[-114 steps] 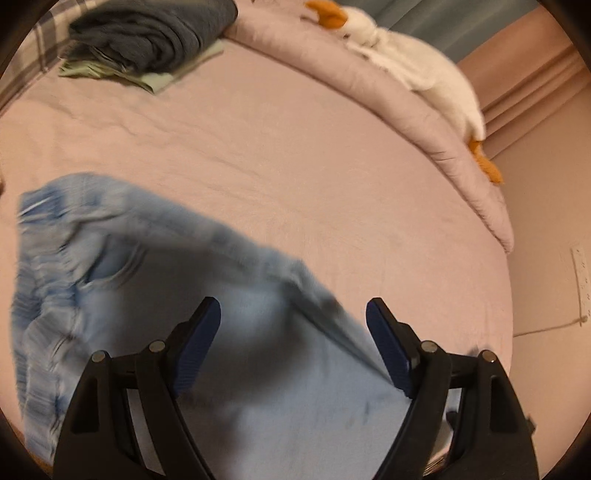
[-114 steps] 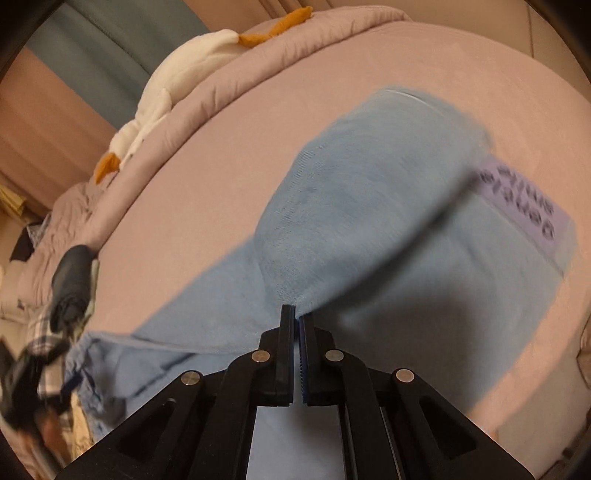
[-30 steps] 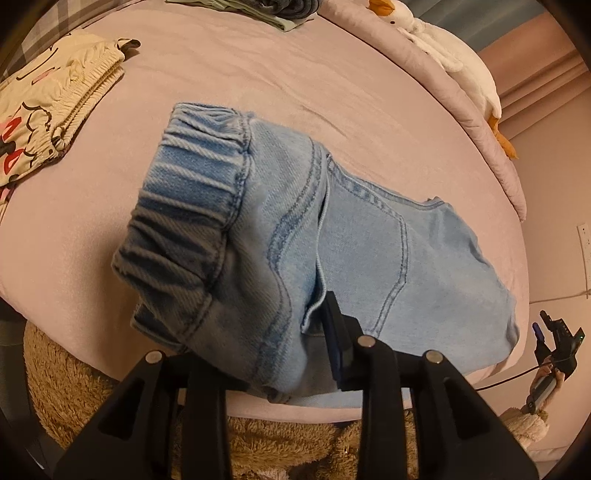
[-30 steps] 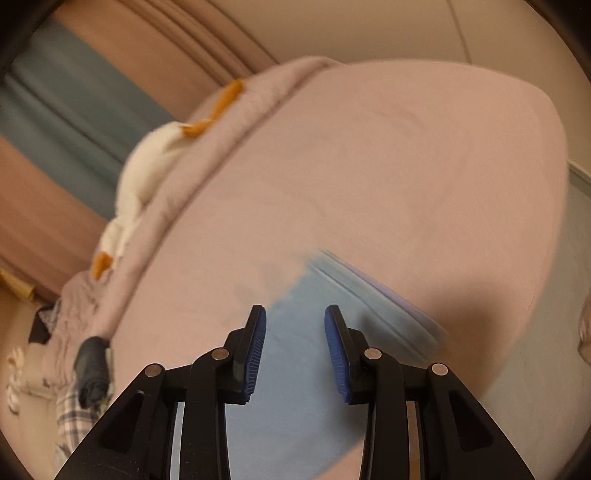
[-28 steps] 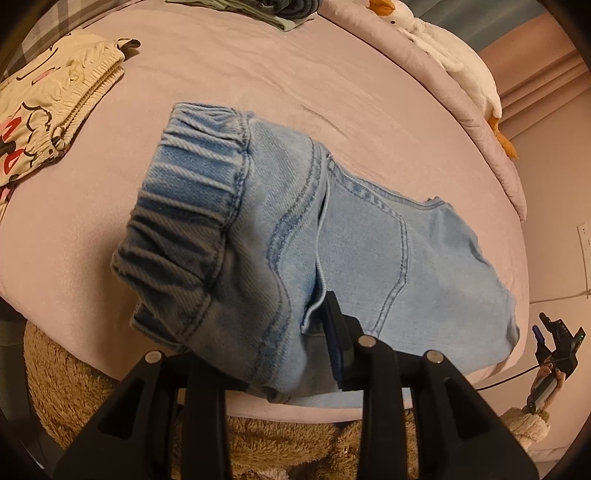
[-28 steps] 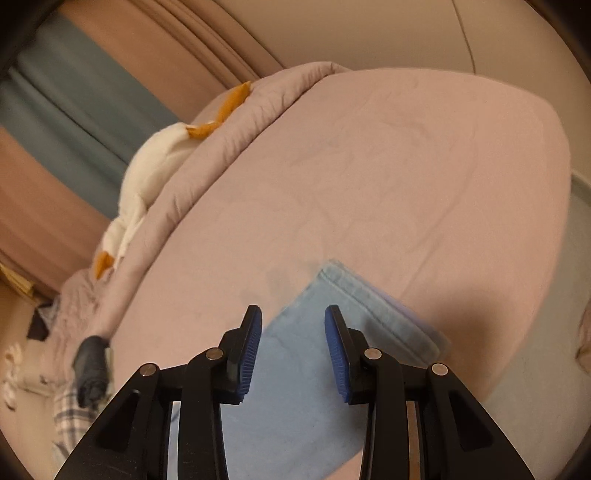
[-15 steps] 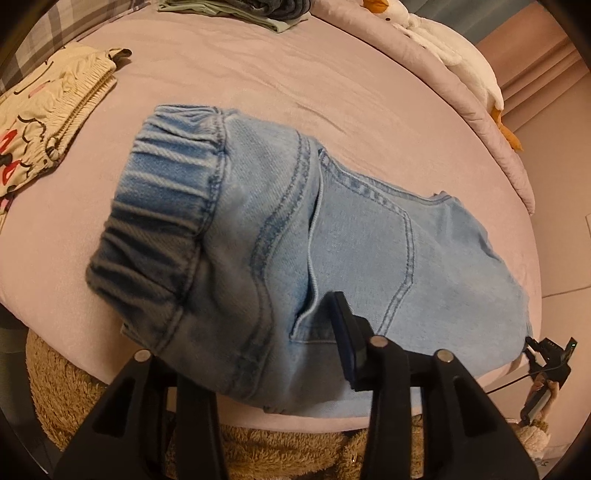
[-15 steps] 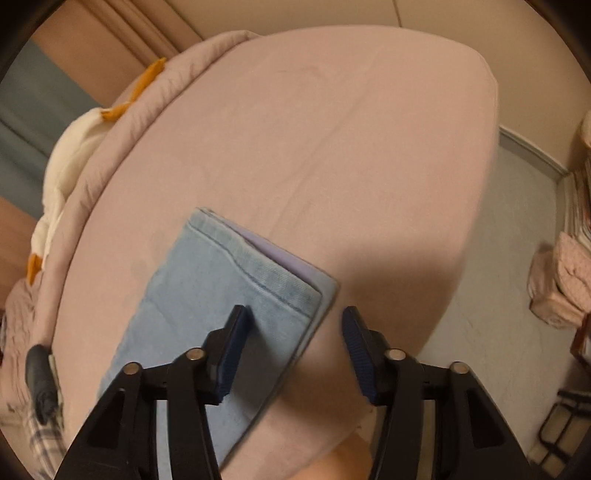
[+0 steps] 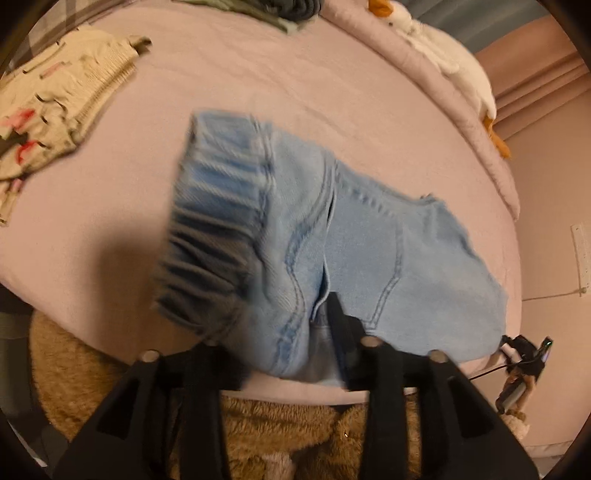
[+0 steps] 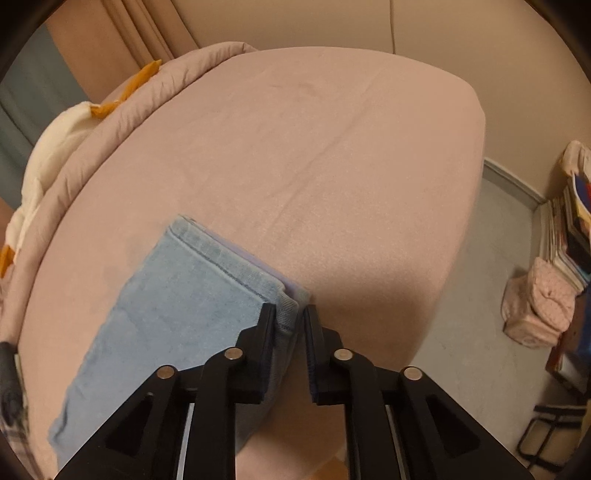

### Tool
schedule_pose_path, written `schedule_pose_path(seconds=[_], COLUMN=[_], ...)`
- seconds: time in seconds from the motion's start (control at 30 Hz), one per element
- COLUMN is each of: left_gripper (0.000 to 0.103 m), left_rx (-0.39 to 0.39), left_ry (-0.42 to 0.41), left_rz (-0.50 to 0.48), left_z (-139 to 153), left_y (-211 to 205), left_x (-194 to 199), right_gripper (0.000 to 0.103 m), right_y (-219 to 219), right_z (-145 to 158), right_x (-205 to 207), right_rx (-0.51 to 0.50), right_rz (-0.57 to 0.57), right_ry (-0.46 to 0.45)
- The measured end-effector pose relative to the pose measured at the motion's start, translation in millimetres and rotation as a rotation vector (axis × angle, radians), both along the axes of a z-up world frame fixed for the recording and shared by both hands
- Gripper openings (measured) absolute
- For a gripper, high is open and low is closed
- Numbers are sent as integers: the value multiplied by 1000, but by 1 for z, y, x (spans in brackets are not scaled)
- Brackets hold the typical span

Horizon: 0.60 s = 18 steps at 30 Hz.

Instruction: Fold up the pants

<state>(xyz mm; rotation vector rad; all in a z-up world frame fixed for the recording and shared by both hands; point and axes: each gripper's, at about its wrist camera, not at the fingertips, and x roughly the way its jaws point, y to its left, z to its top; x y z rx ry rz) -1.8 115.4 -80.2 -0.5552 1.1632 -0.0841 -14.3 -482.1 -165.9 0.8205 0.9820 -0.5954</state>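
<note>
Item: light-blue denim pants [image 9: 369, 236], folded, lying on the pink bed [image 9: 258, 92] near its front edge. In the right wrist view the same pants [image 10: 177, 295] show as a stitched hem end with layered edges stacked at the corner.

Left gripper [image 9: 284, 332]: jaws opening. The waist end of the pants, with its gathered elastic band, bulges up between and over the fingers. Only 1 finger [image 9: 338, 314] can be seen, dark against the denim; the other is hidden under the cloth. Whether either pad presses the fabric cannot be told. This view is blurred by motion, most of all at the waistband.

Right gripper [image 10: 290, 314]: jaws opening, the hem corner standing between the 2 pads. The left pad lies against the denim; a narrow gap shows before the right pad, so the corner looks let go rather than clenched.

Other contents, left wrist view:
- Cream printed garment [image 9: 55, 110], folded, at the far left of the bed, smeared by blur.
- Stack of dark and green clothes [image 9: 284, 11], cut off by the top edge.
- White plush goose [image 9: 443, 55] along the rolled pink duvet; head partly cut off.
- Brown shaggy rug [image 9: 277, 435] below the bed, mostly hidden behind the gripper body.
- Small dark device [image 9: 524, 354] on the floor at right, too small to identify.
</note>
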Motion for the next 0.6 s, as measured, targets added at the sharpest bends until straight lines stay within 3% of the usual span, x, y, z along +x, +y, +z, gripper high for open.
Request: schedule_pose_path(seconds=[0.07,0.1,0.17,0.2,0.3,0.37,0.4,0.43,0.47,0.5,0.6], left_gripper=[89,97,100,100,100,99,99,88,60,55,43], left_rx=[21,51,107,97,-29,-87,-82,-61,-40,-17,8], left_ry=[-47,-74,-104,-100,-42,11,-8,-33,-54,-56,-55], left_rz=[55,87,130,126,90,79,87,89,77,75,93], left_z=[14,18,19,14,-14,-35,-37,-33,-29,-27,-19], left_y=[13,18,29,33,42,42,41,39,35,30,27], left_x=[-5,-7,-3,3,26,39,39,38,37,36,31], right_gripper=[61,62,62,62,62,62,62,62,56,38,20], right_y=[-6,-8,-9,-10,-2,4,5,4,4,6,8], right_z=[1,1,-3,-5,-12,-10,-10,-10,-11,-11,0], right_x=[-9,-12,-18,-18,-11,-8,-4,1,4,9,18], right_rx=[21,37,108,137,188,166,163,165,164,149,96], right_rz=[-33,-39,-23,-16,11,22,32,39,45,54,57], right_ry=[11,-9,-71,-88,-108,-111,-120,-141,-149,-141,-105])
